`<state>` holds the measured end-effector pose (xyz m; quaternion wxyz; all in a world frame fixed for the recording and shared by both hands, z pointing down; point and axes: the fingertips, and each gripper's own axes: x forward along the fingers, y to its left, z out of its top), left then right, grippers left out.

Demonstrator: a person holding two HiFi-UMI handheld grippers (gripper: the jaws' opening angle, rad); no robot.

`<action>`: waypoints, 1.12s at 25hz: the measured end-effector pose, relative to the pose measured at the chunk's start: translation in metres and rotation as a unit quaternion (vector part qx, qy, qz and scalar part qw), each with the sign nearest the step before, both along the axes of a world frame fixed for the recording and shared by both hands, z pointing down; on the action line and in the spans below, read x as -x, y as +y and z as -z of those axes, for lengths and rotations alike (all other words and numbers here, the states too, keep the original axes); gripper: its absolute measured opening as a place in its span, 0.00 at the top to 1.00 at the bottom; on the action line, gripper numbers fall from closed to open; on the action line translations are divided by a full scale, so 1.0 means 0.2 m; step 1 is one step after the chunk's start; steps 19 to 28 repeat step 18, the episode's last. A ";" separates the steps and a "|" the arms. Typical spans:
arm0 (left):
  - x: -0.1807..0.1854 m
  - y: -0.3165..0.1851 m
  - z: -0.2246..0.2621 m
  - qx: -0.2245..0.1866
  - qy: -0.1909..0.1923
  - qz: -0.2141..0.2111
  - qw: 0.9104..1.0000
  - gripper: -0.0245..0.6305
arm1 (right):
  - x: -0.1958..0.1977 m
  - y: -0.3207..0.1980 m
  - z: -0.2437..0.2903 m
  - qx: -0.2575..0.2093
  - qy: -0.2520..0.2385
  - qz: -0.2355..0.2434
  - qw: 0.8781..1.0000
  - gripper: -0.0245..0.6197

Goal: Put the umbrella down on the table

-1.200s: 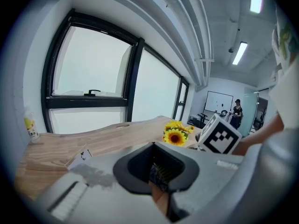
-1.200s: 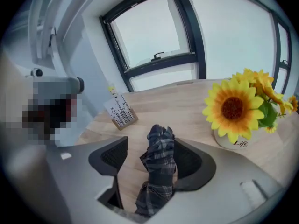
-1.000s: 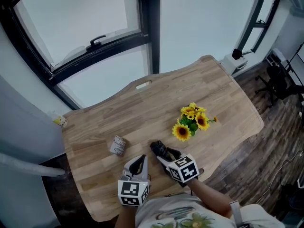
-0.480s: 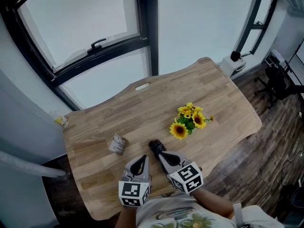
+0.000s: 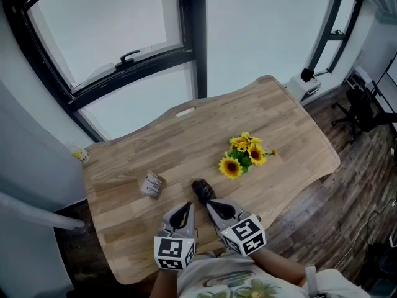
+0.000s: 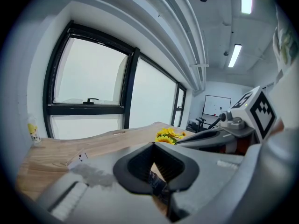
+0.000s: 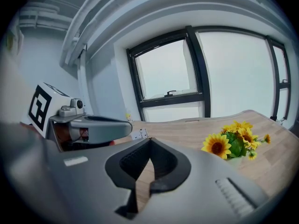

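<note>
Umbrella [image 5: 201,189] and grippers sit apart here. The right gripper [image 5: 211,203] has its jaws pressed together with nothing between them; in the right gripper view [image 7: 149,143] only bare wood shows through the slot behind the tips. The left gripper [image 5: 184,209], just beside it, also looks closed at the tips [image 6: 153,144]. A dark scrap sits low in its slot, and I cannot tell whether that is part of the gripper or something beyond it.

Just ahead of the right tips, the umbrella lies on the wooden table [image 5: 291,123] as a short, dark, folded bundle near the front edge. Nothing holds it. By that reading, the putting-down looks done.

It is probably light, with soft, slightly slippery fabric over stiff ribs and a hard handle, and it is likely to roll if nudged. A pinch across the middle of the bundle, or on the handle end, should hold best. Loose fabric alone would likely slip.

Further out lie a bunch of sunflowers [image 5: 243,156] to the right and a small printed packet [image 5: 151,183] to the left. Both are well clear of the umbrella.
</note>
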<state>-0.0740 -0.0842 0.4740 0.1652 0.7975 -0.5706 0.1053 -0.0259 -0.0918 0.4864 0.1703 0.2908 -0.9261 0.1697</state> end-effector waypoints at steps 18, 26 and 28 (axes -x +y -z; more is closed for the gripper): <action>-0.14 0.13 0.01 0.001 0.001 -0.001 1.000 0.96 | -0.15 0.13 0.03 0.005 0.001 -0.009 1.000 0.96; -0.14 0.13 0.01 0.001 0.001 -0.001 1.000 0.96 | -0.15 0.13 0.03 0.005 0.001 -0.009 1.000 0.96; -0.14 0.13 0.01 0.001 0.001 -0.001 1.000 0.96 | -0.15 0.13 0.03 0.005 0.001 -0.009 1.000 0.96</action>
